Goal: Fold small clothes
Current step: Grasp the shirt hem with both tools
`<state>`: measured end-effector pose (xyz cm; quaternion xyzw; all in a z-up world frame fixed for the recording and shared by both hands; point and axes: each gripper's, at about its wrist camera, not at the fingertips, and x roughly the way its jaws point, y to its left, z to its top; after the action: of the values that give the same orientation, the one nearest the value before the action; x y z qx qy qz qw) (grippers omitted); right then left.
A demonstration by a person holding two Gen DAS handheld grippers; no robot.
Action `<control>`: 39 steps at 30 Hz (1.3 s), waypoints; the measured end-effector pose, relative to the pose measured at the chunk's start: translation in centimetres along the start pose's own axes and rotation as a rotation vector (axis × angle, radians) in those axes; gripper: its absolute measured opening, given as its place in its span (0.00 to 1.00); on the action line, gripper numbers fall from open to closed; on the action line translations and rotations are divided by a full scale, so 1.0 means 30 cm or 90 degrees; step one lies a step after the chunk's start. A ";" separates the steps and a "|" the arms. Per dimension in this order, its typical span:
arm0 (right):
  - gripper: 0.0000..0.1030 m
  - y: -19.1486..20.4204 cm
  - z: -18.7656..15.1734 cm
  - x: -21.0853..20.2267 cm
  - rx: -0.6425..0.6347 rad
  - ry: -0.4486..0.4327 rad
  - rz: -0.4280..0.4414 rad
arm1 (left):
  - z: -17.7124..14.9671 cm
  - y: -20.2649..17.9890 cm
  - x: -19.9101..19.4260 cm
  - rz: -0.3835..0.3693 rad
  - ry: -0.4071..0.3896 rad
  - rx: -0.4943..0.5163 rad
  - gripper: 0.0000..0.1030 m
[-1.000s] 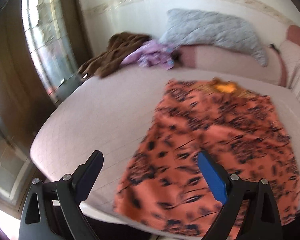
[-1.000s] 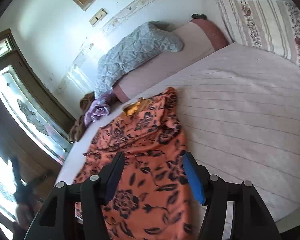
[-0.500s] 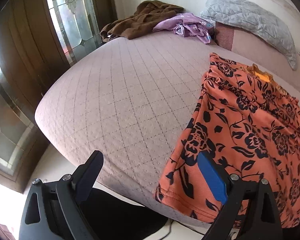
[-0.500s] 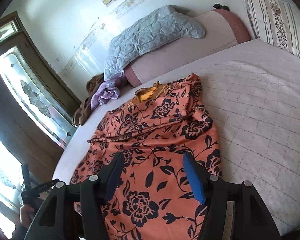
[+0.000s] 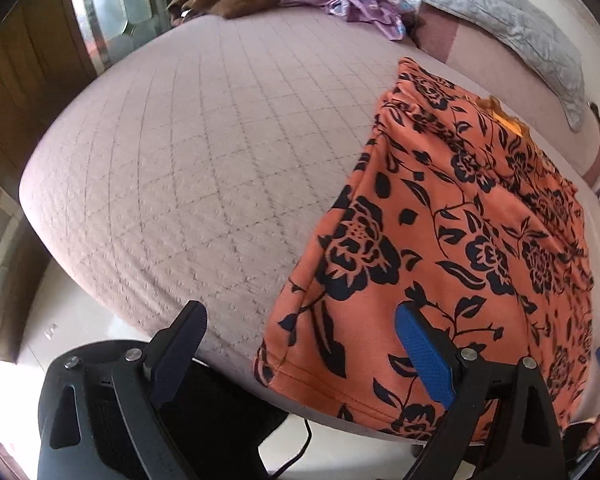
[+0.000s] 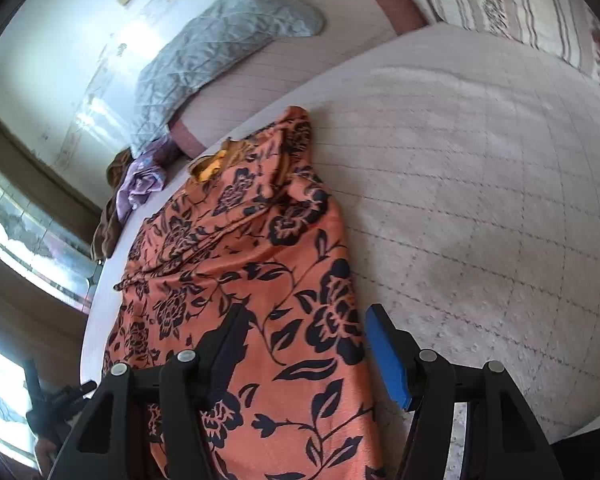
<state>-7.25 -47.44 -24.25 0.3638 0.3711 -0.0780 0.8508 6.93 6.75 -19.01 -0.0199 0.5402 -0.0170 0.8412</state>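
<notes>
Orange floral garment [image 5: 460, 248] lies flat on the bed [image 5: 180, 160], hem at the near edge. Both the left hand-held gripper [image 5: 300, 344] and right hand-held gripper [image 6: 304, 344] hover open at the hem corners, apparently approaching; next, each likely pinches 1 corner.

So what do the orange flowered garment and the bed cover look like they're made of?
Orange garment: apparently soft, matte knit fabric, draping limply over the bed edge with a stitched hem and printed black flowers. Bed cover: seemingly quilted textile, matte pinkish, with stitched diamond lines.
</notes>
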 end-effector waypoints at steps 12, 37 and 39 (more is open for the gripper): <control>0.63 -0.015 -0.024 -0.008 0.017 0.033 0.011 | 0.038 0.004 0.015 -0.025 0.015 0.016 0.39; 0.14 0.083 -0.155 -0.030 -0.071 0.089 0.015 | 0.020 -0.023 0.072 -0.105 0.038 0.059 0.22; 0.16 0.065 -0.151 -0.020 -0.055 0.105 0.002 | 0.025 -0.013 0.083 -0.114 0.038 0.051 0.20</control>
<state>-9.48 -43.04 -24.83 0.3330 0.4422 -0.0303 0.8323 8.66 6.25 -20.95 -0.0338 0.5599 -0.1140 0.8200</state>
